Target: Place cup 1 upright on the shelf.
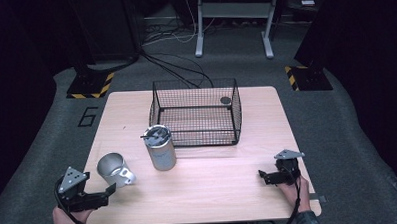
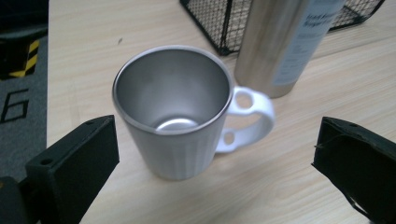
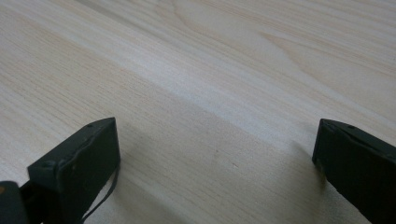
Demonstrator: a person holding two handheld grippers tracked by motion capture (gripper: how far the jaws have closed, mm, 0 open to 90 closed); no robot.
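The left claw [image 1: 105,192] sits at the near left corner of the table [image 1: 229,191], jaws spread wide and holding nothing. The mug [image 1: 114,169] stands upright just beyond it, to its far right, apart from both jaws; in the left gripper view the mug [image 2: 175,116] stands just ahead of the two jaws, in line with the gap between them, touching neither. It is a silvery metal mug, wider at the rim than at the base, with a bright bare inside and a pale handle with two finger holes turned to the right. Right of it, close but apart, stands a tall steel flask [image 1: 159,147] with a dark lid; its label carries lines of print too blurred to read. Behind the flask sits a black wire basket [image 1: 195,114]. On the floor at far left a "6" [image 1: 88,116] is marked. The right claw [image 1: 267,177] rests at the near right, well apart from the mug, jaws spread over bare wood.
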